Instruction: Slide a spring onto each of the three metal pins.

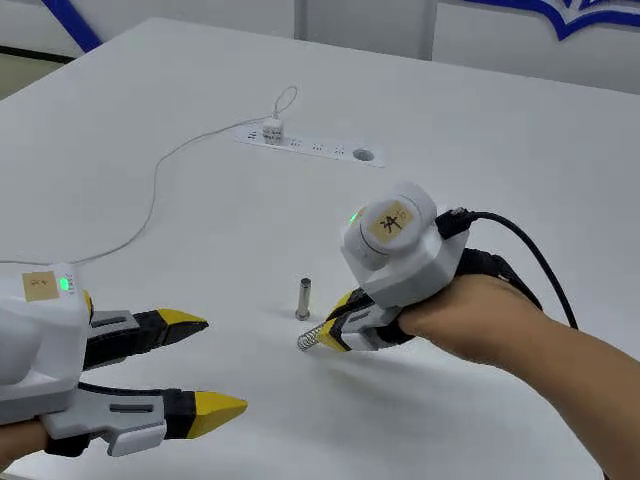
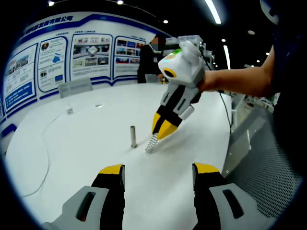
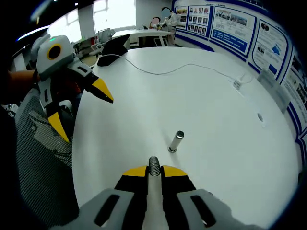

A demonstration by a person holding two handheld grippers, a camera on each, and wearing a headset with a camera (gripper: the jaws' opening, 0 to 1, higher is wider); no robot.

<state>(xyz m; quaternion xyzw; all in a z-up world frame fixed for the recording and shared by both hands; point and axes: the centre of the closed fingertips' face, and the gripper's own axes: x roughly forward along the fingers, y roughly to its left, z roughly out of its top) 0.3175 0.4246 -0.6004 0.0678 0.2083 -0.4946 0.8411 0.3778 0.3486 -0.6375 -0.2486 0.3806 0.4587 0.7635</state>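
White and grey housing on the left gripper [image 1: 222, 365], black jaws ending in pointed yellow tips [image 1: 215, 405]. Same build on the right gripper [image 1: 328, 336]: rounded white head, tan square sticker [image 1: 390, 222], green light [image 1: 354, 216]. Black cable [image 1: 530, 255] out of its rear. Second tan sticker [image 1: 40, 285] and second green light [image 1: 64, 284] on the left housing. Dark sleeve [image 2: 284, 48] at the upper arm.

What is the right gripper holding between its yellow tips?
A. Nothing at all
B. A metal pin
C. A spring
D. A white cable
C: the right gripper has its jaws closed on a small coiled spring, while the pin stands free on the table just ahead of it.
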